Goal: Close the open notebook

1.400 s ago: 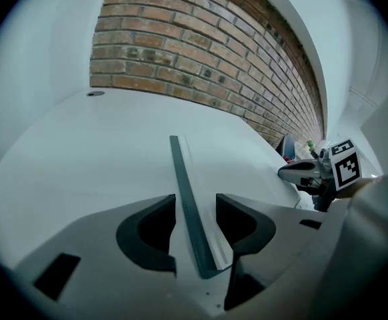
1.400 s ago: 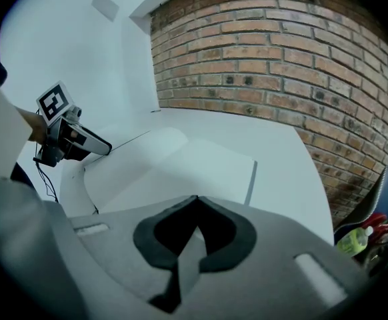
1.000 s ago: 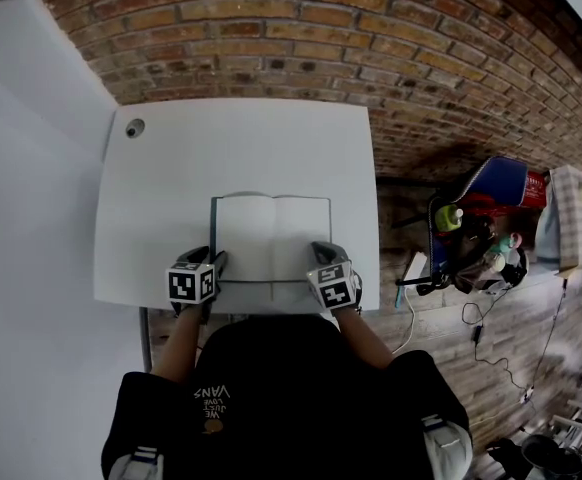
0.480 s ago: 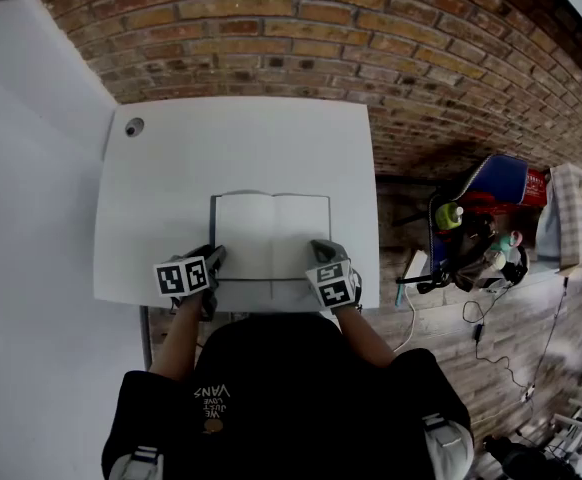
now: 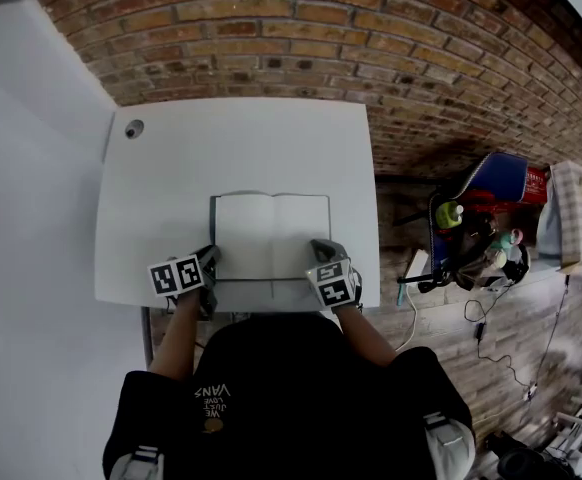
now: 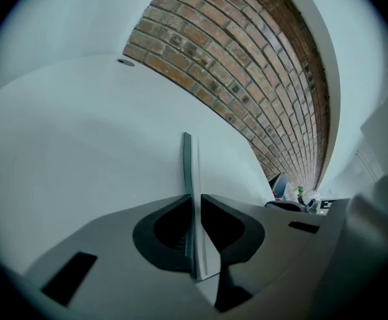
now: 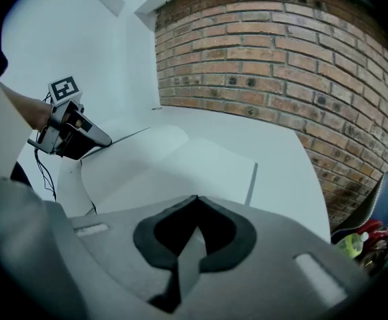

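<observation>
Near the front edge of the white table (image 5: 171,178), about midway along it, the notebook (image 5: 271,230) lies open and flat with blank pale pages up and its spine running away from the person. A dark cover shows as a thin border along the left and far sides.

At the notebook's near left corner the left gripper (image 5: 211,259) has just been closing its jaws, and the left gripper view shows them pinching the thin left edge of the notebook, dark cover and pale sheet together, which stands edge-on between the pads. Its marker cube sits tilted in the head view.

At the near right corner is the right gripper (image 5: 321,251). In the right gripper view its jaws are pressed together at the tips. I can make out nothing clamped between them, and the open pages spread out just ahead. That view also catches the left gripper at the far corner, with a bare forearm behind it.

A round grommet hole (image 5: 134,128) sits in the table's far left corner, well apart from the notebook. A brick wall (image 5: 321,28) rises behind the table, and a plain white wall (image 5: 21,188) stands at the left. The person's black shirt (image 5: 291,388) fills the bottom of the head view. To the right, on the brick floor, lie a blue and red object (image 5: 498,181), a green-topped bottle (image 5: 449,216) and loose cables (image 5: 491,343).
</observation>
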The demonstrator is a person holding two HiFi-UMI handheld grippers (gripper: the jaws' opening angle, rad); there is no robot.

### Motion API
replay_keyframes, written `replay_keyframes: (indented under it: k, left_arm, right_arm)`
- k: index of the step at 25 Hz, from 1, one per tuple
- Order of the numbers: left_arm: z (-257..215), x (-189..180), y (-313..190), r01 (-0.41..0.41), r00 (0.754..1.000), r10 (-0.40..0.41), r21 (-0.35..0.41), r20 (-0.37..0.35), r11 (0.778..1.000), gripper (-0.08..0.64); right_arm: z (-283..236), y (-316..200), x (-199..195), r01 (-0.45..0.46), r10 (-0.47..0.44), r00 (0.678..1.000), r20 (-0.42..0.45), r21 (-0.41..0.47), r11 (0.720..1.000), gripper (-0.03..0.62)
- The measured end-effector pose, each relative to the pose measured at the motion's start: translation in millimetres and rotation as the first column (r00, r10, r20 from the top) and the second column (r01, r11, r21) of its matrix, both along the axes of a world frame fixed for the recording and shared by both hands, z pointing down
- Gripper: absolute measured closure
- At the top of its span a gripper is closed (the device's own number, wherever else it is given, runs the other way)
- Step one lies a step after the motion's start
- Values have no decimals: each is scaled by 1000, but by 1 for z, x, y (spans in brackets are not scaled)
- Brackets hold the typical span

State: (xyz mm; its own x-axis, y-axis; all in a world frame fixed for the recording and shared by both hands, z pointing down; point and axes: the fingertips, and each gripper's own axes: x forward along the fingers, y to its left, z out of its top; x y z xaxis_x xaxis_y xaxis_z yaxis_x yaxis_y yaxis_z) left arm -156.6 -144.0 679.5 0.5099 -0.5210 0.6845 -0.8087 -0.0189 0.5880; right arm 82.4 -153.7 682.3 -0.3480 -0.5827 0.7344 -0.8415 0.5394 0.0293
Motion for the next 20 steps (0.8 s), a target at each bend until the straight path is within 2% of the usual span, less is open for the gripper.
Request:
replay_keyframes:
  k: [6,10,20]
  left_arm:
    - [-6,0,1,10,1000,-10,9,-27,1000,520]
    - [-14,0,1,10,998,-9,23,-57,1000,522]
    - [-48,9,3,25,986,-7,107,-167,994,528]
  right_arm:
    - [1,1,-1,-8,8,1000,12,-4,1000,594]
    - [2,0,1,10,-10,1000,-10,4,1000,594]
    - [1,0,0,-10,10,1000,4,8,1000,594]
